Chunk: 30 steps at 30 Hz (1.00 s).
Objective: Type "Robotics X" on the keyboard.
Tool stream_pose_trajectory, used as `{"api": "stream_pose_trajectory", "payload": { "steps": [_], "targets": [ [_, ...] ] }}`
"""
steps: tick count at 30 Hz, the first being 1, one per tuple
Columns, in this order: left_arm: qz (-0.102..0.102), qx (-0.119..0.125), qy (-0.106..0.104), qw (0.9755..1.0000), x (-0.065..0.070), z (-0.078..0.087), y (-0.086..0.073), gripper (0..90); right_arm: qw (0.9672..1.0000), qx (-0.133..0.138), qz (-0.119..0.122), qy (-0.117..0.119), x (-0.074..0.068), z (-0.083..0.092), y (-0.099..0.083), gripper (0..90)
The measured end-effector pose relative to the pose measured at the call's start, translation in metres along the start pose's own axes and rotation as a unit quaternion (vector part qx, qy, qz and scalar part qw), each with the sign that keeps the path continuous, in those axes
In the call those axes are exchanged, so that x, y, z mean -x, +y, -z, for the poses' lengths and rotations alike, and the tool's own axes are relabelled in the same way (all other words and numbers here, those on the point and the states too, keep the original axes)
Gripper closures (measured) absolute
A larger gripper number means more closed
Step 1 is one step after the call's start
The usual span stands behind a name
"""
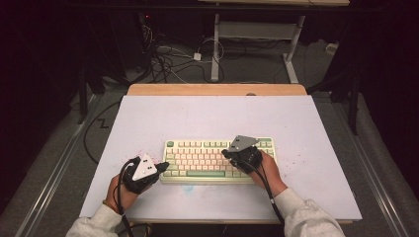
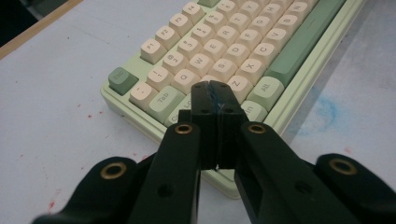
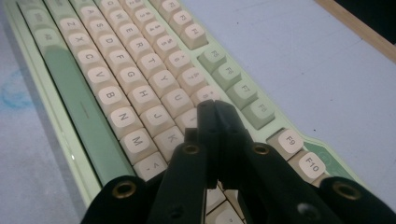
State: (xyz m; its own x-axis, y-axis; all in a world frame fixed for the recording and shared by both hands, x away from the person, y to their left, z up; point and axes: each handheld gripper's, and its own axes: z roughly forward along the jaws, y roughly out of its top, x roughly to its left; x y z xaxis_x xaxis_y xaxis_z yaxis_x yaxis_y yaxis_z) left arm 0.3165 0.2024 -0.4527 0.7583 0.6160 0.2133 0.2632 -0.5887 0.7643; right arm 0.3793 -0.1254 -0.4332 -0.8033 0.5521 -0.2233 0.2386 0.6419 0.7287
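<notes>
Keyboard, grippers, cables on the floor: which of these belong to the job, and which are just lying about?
In use:
- keyboard
- left gripper, shut, tip over the keyboard's left end
- right gripper, shut, tip over the keys

Lying about:
- floor cables
- table frame behind
- red specks on the white table

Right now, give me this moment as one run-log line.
left tool: shut, over keyboard left end | right tool: shut, over right-side keys | nothing held
</notes>
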Motion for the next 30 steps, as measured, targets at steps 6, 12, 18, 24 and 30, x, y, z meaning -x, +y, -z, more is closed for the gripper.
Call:
{"api": "stream_pose_trajectory", "payload": {
  "steps": [6,12,18,24,30],
  "targets": [
    [-0.002,0.0,-0.001,1.0,0.001,-0.001,0.001,87.4,0.9997,0.023,-0.008,-0.003,0.001,0.013,-0.002,90.0],
    [-0.004,0.0,-0.002,1.0,0.002,-0.001,0.002,87.4,0.9993,0.037,-0.006,-0.005,0.0,0.023,-0.004,90.0],
    [-0.005,0.002,-0.003,1.0,0.002,0.0,0.002,87.3,0.9988,0.047,-0.009,-0.006,-0.001,0.03,-0.005,90.0],
    [-0.009,0.006,0.0,0.9999,0.002,0.002,0.003,87.4,0.9987,0.05,-0.002,-0.006,-0.003,0.036,-0.007,90.0],
    [-0.006,0.006,-0.004,1.0,0.004,0.002,0.004,87.3,0.9986,0.053,-0.002,-0.007,-0.004,0.044,-0.011,90.0]
  ]
}}
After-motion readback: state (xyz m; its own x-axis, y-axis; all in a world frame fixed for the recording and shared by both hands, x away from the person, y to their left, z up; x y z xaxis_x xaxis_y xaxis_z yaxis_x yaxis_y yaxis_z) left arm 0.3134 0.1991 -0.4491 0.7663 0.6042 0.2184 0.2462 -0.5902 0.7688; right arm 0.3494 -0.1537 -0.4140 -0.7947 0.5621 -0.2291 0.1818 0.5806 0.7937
